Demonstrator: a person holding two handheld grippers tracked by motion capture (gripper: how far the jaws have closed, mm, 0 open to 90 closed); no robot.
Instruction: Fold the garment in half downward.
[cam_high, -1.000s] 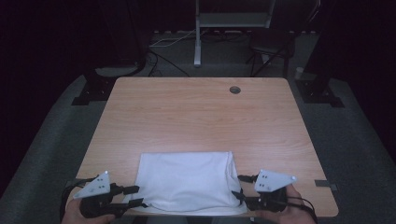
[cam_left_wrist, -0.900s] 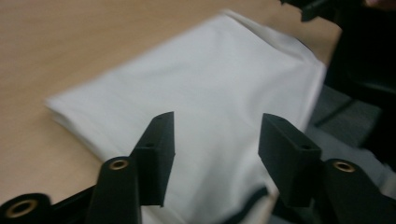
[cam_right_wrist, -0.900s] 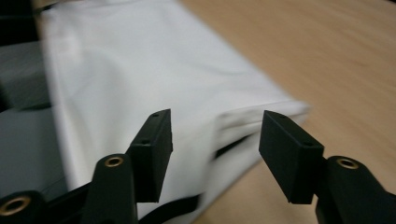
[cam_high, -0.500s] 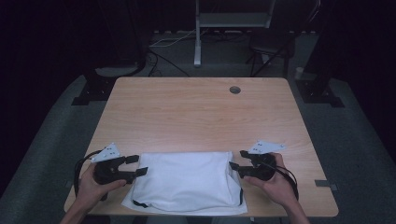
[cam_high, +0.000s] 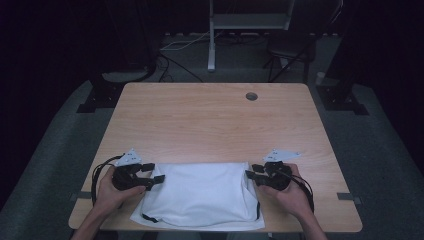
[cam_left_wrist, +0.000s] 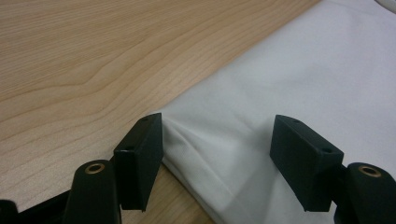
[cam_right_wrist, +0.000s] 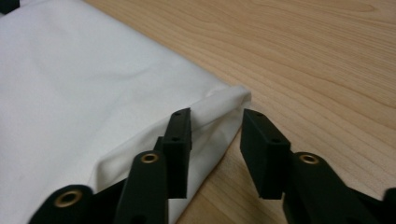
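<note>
A folded white cloth (cam_high: 200, 195) lies flat at the near middle of the wooden table (cam_high: 210, 125), with black trim showing along its near edge. My left gripper (cam_high: 152, 175) lies low at the cloth's far left corner. In the left gripper view its jaws (cam_left_wrist: 217, 126) have just opened wide and straddle that corner of the cloth (cam_left_wrist: 303, 70), one pad touching the fold. My right gripper (cam_high: 252, 171) is at the far right corner. Its jaws (cam_right_wrist: 217, 116) have just been closing around the cloth's (cam_right_wrist: 70, 70) corner tip, with a gap still showing.
A round cable hole (cam_high: 251, 96) sits near the table's far edge. Behind the table a stand's pole (cam_high: 211, 40), cables and dark equipment bases rest on grey carpet. The table's near edge runs just below the cloth.
Both grippers have moved from the cloth's near corners forward along its sides to its far corners and sunk closer to the table. The cloth lies about where it was.
</note>
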